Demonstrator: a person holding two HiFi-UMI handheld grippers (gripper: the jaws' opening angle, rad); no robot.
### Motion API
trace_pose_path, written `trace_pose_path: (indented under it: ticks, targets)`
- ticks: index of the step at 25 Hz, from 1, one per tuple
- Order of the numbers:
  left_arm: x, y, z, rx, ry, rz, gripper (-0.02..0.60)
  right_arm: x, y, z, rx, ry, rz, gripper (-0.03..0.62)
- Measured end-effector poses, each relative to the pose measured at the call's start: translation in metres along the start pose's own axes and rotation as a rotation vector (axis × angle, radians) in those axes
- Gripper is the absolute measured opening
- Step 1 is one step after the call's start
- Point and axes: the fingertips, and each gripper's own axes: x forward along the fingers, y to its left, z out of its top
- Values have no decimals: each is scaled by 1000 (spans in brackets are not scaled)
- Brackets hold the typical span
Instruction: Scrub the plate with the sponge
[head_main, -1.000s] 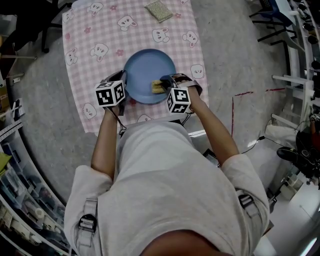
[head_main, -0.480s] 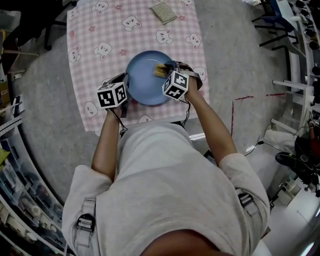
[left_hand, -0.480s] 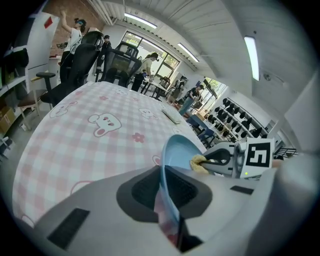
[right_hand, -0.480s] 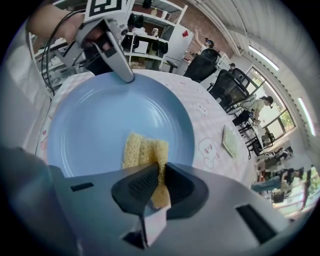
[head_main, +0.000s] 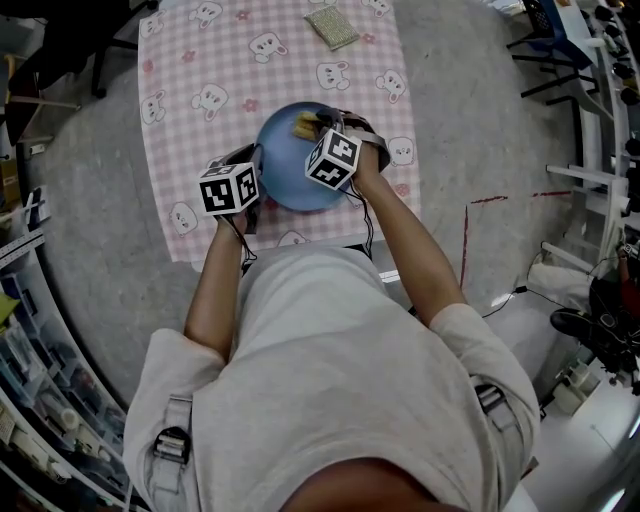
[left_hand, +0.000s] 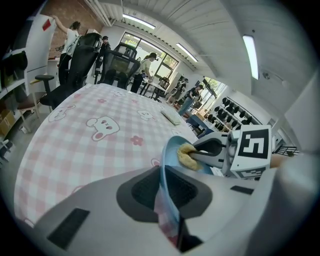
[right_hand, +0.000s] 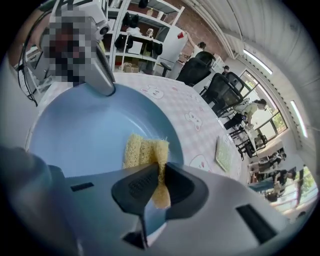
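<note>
Yellow sponge (right_hand: 144, 150) pinched lengthwise in right gripper (right_hand: 159, 181), against blue plate (right_hand: 75, 135) rim-clamped by left gripper (left_hand: 163, 176).

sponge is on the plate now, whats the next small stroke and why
Probably drag the right tongs back toward the person, sweeping the sponge across the middle of the plate. In the head view the clamped sponge sits near the far rim, bare blue surface lies nearer, and the left tongs grip the rim, steadying it.
</note>
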Motion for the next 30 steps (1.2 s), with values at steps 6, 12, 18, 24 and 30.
trace_pose_path:
  ticks: [6, 12, 18, 24, 30]
  targets:
    - [0, -4, 1, -12, 3, -1, 43, -9, 19, 36, -130, -76, 17, 43]
    - [4, 0, 2, -16, 6, -1, 43, -20, 52, 59, -221, -136, 86, 43]
    - [2, 5, 0, -9, 8, -3, 43, -35, 92, 57, -267, -140, 187, 43]
    - [4, 3, 1, -7, 9, -4, 41, -49, 116, 31, -283, -126, 235, 43]
    - [3, 6, -2, -9, 11, -7, 41, -56, 129, -6, -229, -89, 260, 43]
